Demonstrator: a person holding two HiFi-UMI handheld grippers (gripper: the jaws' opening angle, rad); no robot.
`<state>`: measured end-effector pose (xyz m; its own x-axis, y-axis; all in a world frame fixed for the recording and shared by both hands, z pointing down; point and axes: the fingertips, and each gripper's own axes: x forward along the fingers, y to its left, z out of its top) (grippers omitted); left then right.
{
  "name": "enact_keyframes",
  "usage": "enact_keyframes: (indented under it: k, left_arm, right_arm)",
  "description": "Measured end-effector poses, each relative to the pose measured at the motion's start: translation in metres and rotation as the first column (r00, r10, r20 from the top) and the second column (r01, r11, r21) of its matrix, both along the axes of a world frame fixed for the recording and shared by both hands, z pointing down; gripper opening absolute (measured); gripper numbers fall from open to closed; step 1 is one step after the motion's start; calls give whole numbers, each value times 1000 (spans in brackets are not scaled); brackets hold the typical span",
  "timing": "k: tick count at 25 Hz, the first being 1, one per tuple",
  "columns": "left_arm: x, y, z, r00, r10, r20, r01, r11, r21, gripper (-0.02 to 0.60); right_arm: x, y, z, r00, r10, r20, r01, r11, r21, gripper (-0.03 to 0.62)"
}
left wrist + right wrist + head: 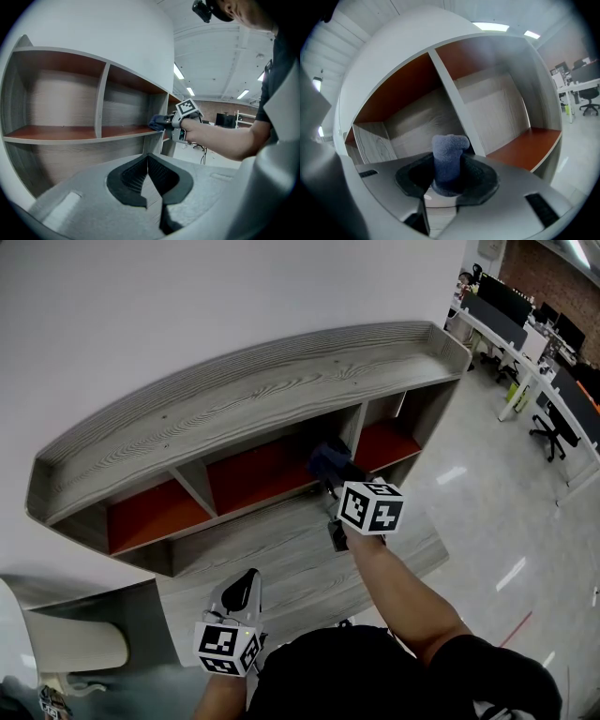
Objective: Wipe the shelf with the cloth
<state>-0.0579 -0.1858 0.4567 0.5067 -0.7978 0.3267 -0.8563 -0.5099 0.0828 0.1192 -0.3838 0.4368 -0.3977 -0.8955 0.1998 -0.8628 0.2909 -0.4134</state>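
Three orange-floored compartments run across the shelf, and I have the cloth at the front edge of the middle compartment, just beside the divider that splits it from the right compartment. My right hand-held gripper is clamped on the blue cloth, which sticks up in a wad between the jaws. From the left gripper view the cloth seems to rest on the orange board, though I cannot be sure it presses down.

My left hand-held gripper hangs low in front of the lower ledge, jaws together with nothing between them.

I judge the wiping to be somewhere in its middle. No surface shows dust or a wiped streak, so I cannot tell which boards are done. By where the cloth is, the right compartment, the top board and the lower ledge look like what remains.

Nothing stands in any compartment. The upright dividers are the only hindrance, since each stroke must stop there and restart. An office chair and desks stand well apart on the right.
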Motion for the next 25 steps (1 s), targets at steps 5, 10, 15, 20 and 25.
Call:
enact_keyframes:
  k: [5,10,15,20,25]
  left_arm:
    - [-2,-1,-1,1000,-1,-1,1,1000,5,11]
    - [1,-2,-1,1000,4,-8,-4,1000,6,11]
    - [0,-3,-1,1000,2,-11,-2,1000,9,11]
    - [-4,-3,-1,1000,-6,-14,6,1000,11,9]
    - [-6,-3,-1,1000,-10,-18,10,1000,11,10]
  right_arm:
    - [1,0,-12,999,5,36,-5,1000,12,140]
    - [-1,0,-36,999,2,48,-4,999,51,140]
    - [-5,-3,-60,998,-12,54,8,997,82,140]
    - [-8,-5,-87,998,-18,57,11,992,127,140]
    - [-12,-7,-114,1000,-24,17,21,985,174,139]
